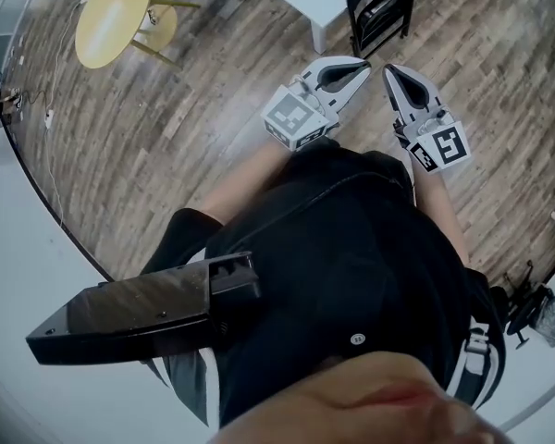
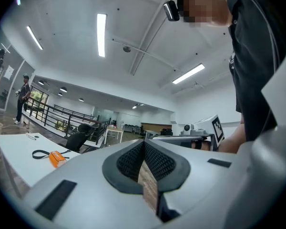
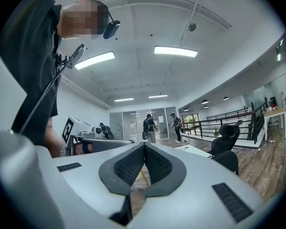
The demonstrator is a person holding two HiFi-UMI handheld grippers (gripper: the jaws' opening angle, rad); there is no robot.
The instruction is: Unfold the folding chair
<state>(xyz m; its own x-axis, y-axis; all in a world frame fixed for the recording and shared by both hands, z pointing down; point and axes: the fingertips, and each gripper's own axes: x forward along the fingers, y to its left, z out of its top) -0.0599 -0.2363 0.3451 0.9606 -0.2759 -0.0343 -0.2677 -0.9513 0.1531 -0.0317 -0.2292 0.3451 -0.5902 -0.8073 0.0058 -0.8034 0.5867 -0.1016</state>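
Head view: open floor (image 1: 213,81), chair (image 1: 374,15) prob. folded

Head view looks steeply down onto wood floor (image 1: 166,146). Both gripper views face level: the left shows the right hand-held gripper (image 2: 157,137), the right the left hand-held gripper (image 3: 126,141).

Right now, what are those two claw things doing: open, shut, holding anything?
Left gripper: shut, nothing between its jaws.
Right gripper: shut, also empty.
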